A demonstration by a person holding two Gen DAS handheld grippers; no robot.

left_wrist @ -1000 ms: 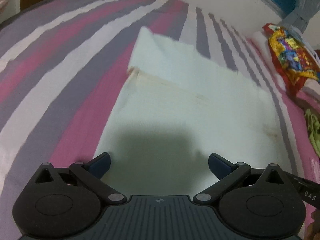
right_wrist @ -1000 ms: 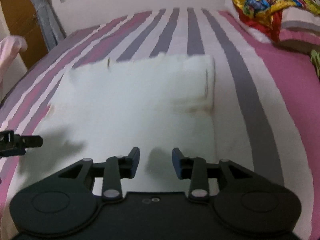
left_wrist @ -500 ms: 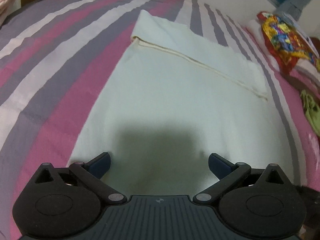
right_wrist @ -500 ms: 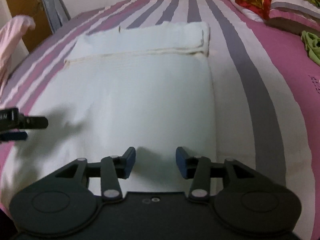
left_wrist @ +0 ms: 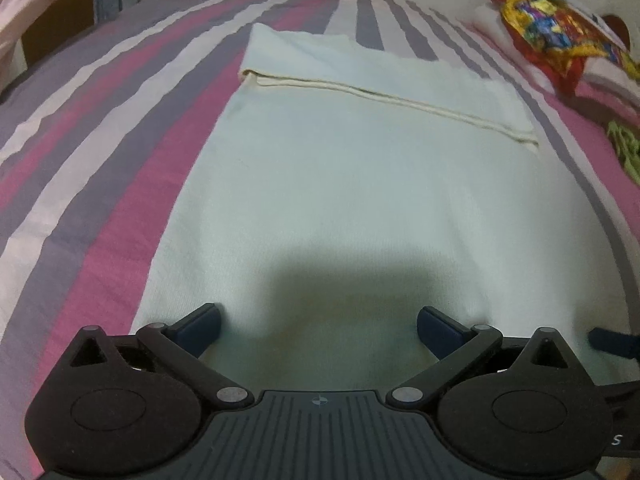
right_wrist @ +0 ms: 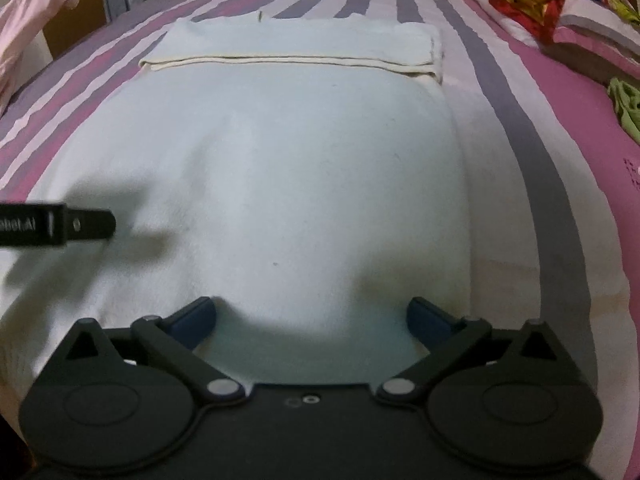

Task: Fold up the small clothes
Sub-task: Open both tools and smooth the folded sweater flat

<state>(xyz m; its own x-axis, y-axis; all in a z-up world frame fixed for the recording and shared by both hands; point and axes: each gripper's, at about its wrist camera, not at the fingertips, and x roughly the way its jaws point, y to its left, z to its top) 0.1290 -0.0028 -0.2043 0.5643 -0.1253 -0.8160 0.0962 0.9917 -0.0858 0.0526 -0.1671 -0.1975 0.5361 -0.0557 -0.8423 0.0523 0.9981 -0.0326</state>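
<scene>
A pale white garment (left_wrist: pixel 360 184) lies flat on the striped bed, its far end folded over into a band with a cream hem (left_wrist: pixel 392 100). My left gripper (left_wrist: pixel 318 326) hovers open over the garment's near edge with nothing between its fingers. In the right wrist view the same garment (right_wrist: pixel 280 160) fills the middle, with its folded band (right_wrist: pixel 296 46) at the far end. My right gripper (right_wrist: pixel 312 316) is over the near edge, its jaws opening wide and no cloth pinched between them. The left gripper's black finger (right_wrist: pixel 80 226) pokes in from the left.
The bed sheet (left_wrist: pixel 100 160) has pink, grey and white stripes. At the far right sit a colourful crinkled wrapper (left_wrist: pixel 552 36) on a pillow and a green cloth (right_wrist: pixel 628 104). A pink garment (right_wrist: pixel 36 28) hangs at the far left near a wooden door.
The right gripper's jaws spread from nearly closed to wide apart. Both grippers drew back toward the garment's near edge, leaving the far end folded over as a band.
</scene>
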